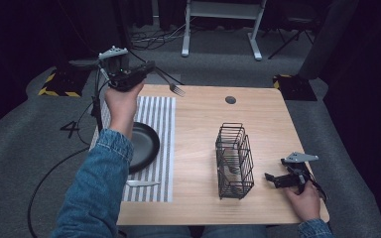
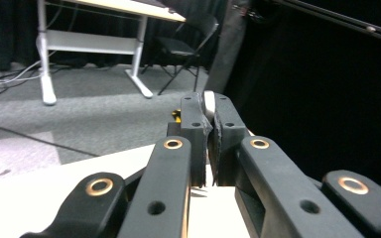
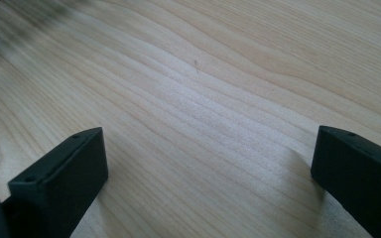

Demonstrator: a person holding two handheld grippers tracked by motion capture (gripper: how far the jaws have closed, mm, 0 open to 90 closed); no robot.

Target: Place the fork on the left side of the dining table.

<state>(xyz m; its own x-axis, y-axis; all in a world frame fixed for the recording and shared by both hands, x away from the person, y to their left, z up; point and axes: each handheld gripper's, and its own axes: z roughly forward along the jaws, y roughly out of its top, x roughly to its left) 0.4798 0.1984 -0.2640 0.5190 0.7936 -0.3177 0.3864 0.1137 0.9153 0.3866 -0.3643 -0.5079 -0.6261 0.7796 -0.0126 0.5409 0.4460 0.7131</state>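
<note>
My left gripper (image 1: pixel 150 68) is held up over the table's far left corner, shut on the handle of a metal fork (image 1: pixel 172 87). The fork's tines point right and hang above the table edge. In the left gripper view the jaws are pressed together on a thin pale handle (image 2: pixel 209 100). My right gripper (image 1: pixel 273 178) rests low on the wooden table (image 1: pixel 198 114) near the front right. It stands open, and bare wood shows between its fingers (image 3: pixel 59 173).
A black wire basket (image 1: pixel 234 159) stands just left of the right gripper. On the left, a striped placemat (image 1: pixel 164 129) carries a black plate (image 1: pixel 146 143) and a knife (image 1: pixel 142 183). A round hole (image 1: pixel 230 99) sits near the table's far edge.
</note>
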